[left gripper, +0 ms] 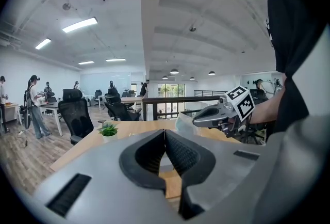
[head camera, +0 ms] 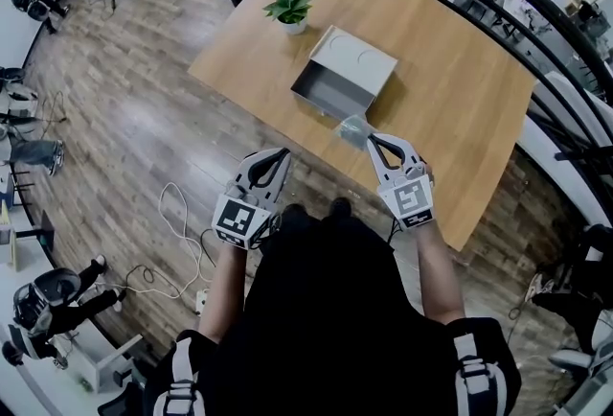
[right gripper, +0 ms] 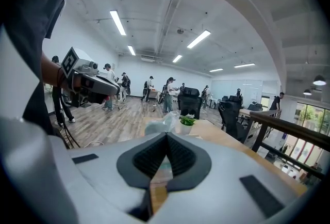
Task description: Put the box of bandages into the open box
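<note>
Pale box of bandages pinched in right gripper, just short of open box on table; left gripper closed, empty; best carried over near rim, level, before release

Right hand-held gripper fills the bottom of the frame, jaws closed on a pale box of bandages that sticks out past the tips. A small potted plant stands just beyond it on the wooden table. Left hand-held gripper is at the left, marker cube facing up, above the wood floor. Black office chairs and standing people are behind. A dark railing is at the right.
</note>
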Demonstrator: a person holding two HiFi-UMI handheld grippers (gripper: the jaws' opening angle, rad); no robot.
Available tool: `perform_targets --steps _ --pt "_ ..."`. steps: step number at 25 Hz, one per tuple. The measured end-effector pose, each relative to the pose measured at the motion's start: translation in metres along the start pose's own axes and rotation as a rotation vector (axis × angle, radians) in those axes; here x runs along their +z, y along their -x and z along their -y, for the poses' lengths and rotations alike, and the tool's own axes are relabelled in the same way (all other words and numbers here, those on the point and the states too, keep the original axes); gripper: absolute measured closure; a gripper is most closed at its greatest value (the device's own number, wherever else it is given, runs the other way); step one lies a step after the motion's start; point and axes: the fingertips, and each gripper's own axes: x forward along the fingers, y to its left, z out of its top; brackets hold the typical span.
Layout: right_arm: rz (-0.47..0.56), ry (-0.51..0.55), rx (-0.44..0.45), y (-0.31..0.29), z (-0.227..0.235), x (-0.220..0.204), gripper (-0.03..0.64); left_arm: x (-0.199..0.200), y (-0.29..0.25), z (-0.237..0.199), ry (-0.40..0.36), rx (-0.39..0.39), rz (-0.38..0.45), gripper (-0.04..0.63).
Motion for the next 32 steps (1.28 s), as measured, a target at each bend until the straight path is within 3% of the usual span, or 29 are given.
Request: perform_targets --steps 13,32 --pt "-0.038 -0.015 -0.033 -0.004 0.008 -0.011 0.592 0.002 -0.021 -0.003 0.001 -0.047 0.015 0.572" --pt "-0.104 -0.036 -0.134 -0.094 0.055 0.014 0.592 0.02 -0.096 -0.106 -0.001 -0.196 0.028 0.572"
